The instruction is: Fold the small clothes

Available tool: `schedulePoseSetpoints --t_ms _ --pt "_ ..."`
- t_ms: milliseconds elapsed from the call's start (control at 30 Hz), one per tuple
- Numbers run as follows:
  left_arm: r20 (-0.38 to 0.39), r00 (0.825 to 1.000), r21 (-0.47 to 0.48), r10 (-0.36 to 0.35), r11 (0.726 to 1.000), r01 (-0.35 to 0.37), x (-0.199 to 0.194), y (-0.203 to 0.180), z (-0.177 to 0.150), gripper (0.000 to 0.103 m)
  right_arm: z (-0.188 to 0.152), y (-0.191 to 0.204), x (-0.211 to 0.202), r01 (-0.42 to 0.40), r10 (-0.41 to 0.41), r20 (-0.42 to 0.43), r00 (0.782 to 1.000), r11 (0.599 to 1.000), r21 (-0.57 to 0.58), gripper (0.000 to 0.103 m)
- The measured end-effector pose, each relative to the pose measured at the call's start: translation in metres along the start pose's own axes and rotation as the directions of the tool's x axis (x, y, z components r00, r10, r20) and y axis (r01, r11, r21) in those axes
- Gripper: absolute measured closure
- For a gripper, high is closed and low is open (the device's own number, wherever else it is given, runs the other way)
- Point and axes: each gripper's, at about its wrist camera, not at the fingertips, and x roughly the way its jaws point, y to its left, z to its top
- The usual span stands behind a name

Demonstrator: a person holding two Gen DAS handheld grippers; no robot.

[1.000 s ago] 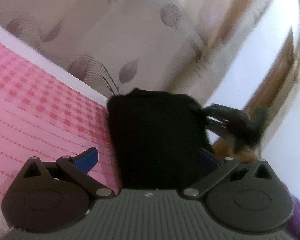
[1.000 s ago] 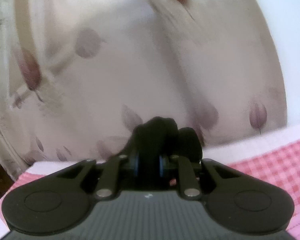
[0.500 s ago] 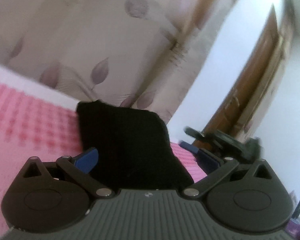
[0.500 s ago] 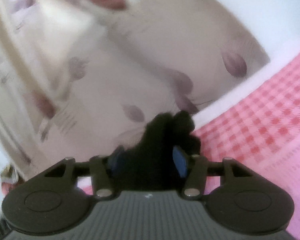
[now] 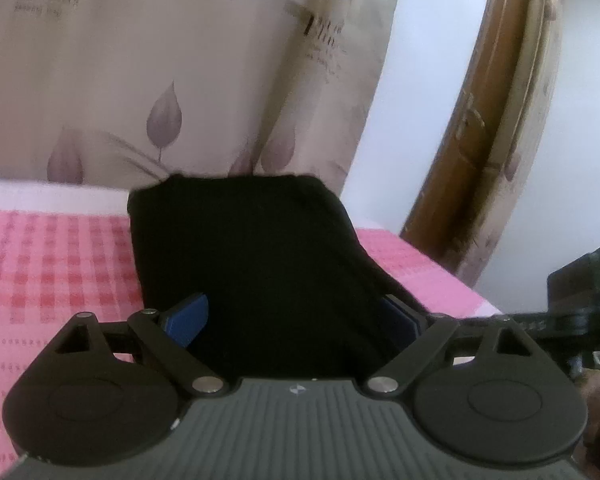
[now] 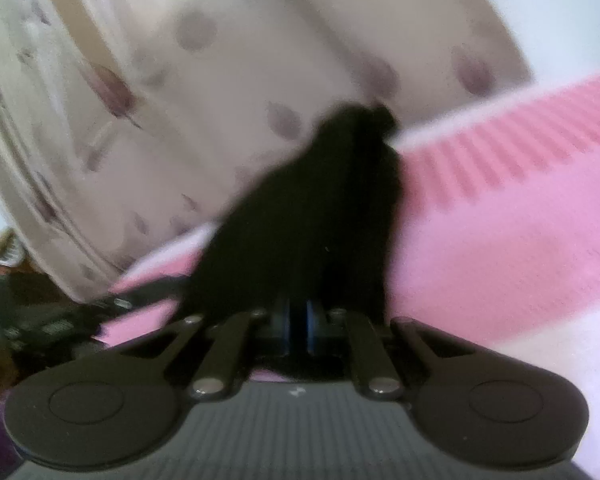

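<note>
Spreading beyond both pairs of tongs, a curtain (image 5: 148,80) printed with mauve leaves and lines of lettering fills the background ahead of the left tongs, and it appears again, blurred, ahead and to the left of the right tongs. Below it lies a bed covered in a pink checked sheet (image 5: 48,264), which runs under the left tongs on both sides and stretches off to the right of the right tongs (image 6: 500,216). A brown wooden door frame (image 5: 472,128) curves up to the right of the left tongs, against a white wall.

A black garment (image 5: 252,264) sits directly ahead of the left tongs (image 5: 296,320), its far edge level with the bed's far side. The left tongs stand wide open, one blue pad (image 5: 186,320) on each side of the cloth, which passes between them; whether either pad touches it I cannot tell.

The right tongs (image 6: 298,324) are closed tight on the same black garment (image 6: 320,216), their blue pads pressed together with only a thin strip of cloth between; the cloth rises in a bunched peak just ahead of them. This view is smeared by motion. Part of the other tool (image 6: 60,320) shows to the left of the right tongs.
</note>
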Motion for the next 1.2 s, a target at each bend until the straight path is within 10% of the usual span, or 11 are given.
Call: schedulePoseSetpoints --t_ms 300,433,667,800,900,967,1067,1200 --pt "0.067 0.995 0.004 -0.078 0.997 0.078 0.009 -0.003 0.003 0.004 0.015 -0.002 0.002 -0.01 0.011 -0.039 0.999 1.0 0.019 0.09" --pt "0.054 0.99 -0.031 -0.133 0.99 0.135 0.021 0.001 -0.008 0.004 0.046 0.005 -0.012 0.035 -0.034 0.106 0.994 0.999 -0.006 0.042" --pt "0.018 0.982 -0.041 -0.19 0.981 0.19 0.026 0.001 -0.018 0.005 0.12 0.049 0.052 0.137 -0.052 0.285 0.957 0.948 -0.288 0.042" --pt "0.025 0.979 -0.059 -0.204 0.977 0.205 0.025 0.005 -0.019 0.004 0.15 0.044 0.116 0.202 -0.126 0.226 0.966 0.914 -0.353 0.044" --pt "0.023 0.977 -0.061 -0.212 0.975 0.213 0.025 0.006 -0.018 0.004 0.159 -0.01 0.17 0.294 -0.295 0.025 0.955 0.933 -0.209 0.058" --pt "0.022 0.975 -0.062 -0.223 0.973 0.224 0.024 0.008 -0.019 0.004 0.156 -0.056 0.178 0.207 -0.205 -0.062 0.977 0.977 0.039 0.057" --pt "0.022 0.974 -0.064 -0.225 0.972 0.226 0.024 0.009 -0.018 0.004 0.149 -0.102 0.159 0.036 -0.046 0.019 0.999 0.93 0.367 0.054" --pt "0.028 0.973 -0.075 -0.23 0.97 0.231 0.023 0.011 -0.018 0.001 0.146 -0.108 0.124 -0.117 0.021 0.213 0.977 0.885 0.45 0.053"
